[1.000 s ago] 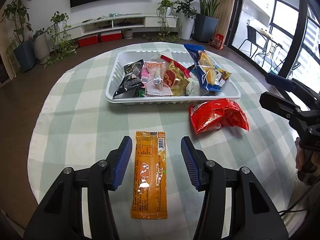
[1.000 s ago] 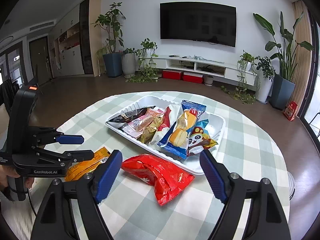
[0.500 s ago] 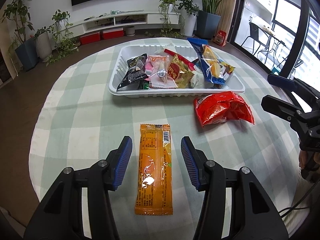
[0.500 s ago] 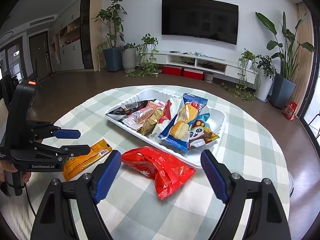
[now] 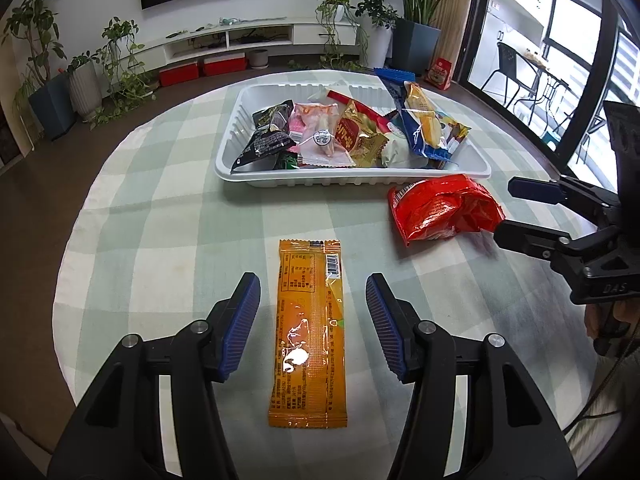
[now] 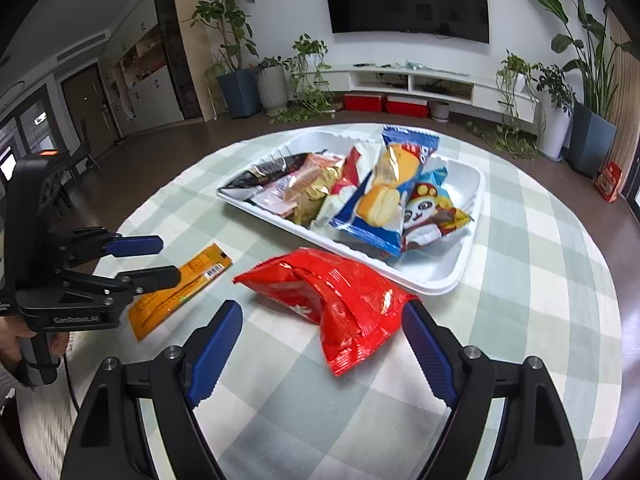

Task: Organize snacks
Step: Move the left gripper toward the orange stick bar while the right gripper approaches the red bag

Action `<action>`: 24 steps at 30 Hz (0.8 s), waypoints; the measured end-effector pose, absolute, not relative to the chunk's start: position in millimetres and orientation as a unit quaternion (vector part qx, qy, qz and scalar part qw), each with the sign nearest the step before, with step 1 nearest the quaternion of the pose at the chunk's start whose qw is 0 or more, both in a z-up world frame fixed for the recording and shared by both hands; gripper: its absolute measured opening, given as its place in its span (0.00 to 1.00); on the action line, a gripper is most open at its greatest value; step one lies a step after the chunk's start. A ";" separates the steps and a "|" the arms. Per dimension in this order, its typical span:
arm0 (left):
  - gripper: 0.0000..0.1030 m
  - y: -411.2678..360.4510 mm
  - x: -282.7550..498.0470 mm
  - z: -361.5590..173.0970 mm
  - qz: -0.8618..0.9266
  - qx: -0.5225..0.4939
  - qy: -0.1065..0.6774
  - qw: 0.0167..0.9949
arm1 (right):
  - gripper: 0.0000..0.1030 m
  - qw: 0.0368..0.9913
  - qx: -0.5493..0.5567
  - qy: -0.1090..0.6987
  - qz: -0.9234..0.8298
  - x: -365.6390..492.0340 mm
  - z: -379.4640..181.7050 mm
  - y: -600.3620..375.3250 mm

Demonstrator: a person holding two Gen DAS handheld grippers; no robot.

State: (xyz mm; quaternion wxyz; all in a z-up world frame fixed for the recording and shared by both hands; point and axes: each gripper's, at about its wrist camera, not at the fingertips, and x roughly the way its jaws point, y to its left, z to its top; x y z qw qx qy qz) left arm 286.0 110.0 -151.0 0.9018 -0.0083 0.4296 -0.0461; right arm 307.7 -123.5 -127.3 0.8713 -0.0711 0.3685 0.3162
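orange snack packet (image 5: 308, 332) lies lower centre between our left gripper (image 5: 313, 322) fingers — spread wide, gripping nothing; right gripper (image 6: 322, 348) likewise released — straddling the red bag (image 6: 336, 300).

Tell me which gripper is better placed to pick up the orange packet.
Left. The left gripper is open with its fingers on either side of the orange packet. The right gripper is open around the red bag instead.

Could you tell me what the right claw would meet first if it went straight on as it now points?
Probably the red snack bag, lying between the open right claw fingers; the white tray sits just beyond, though depth is unclear.
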 end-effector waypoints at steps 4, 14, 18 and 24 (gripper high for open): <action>0.52 111.5 285.9 -153.8 -0.048 -0.011 0.430 0.901 | 0.82 0.866 -0.064 0.380 0.320 316.8 -134.8 -125.6; 0.52 118.4 284.8 -159.5 -0.051 -0.023 0.431 0.901 | 0.83 0.813 -0.040 0.448 0.370 326.9 -152.5 -124.0; 0.52 120.3 282.3 -161.9 -0.054 -0.024 0.432 0.900 | 0.83 0.814 -0.053 0.441 0.375 313.4 -141.9 -123.0; 0.52 120.8 284.3 -166.7 -0.054 -0.017 0.435 0.898 | 0.85 0.844 -0.079 0.407 0.340 310.9 -134.7 -121.9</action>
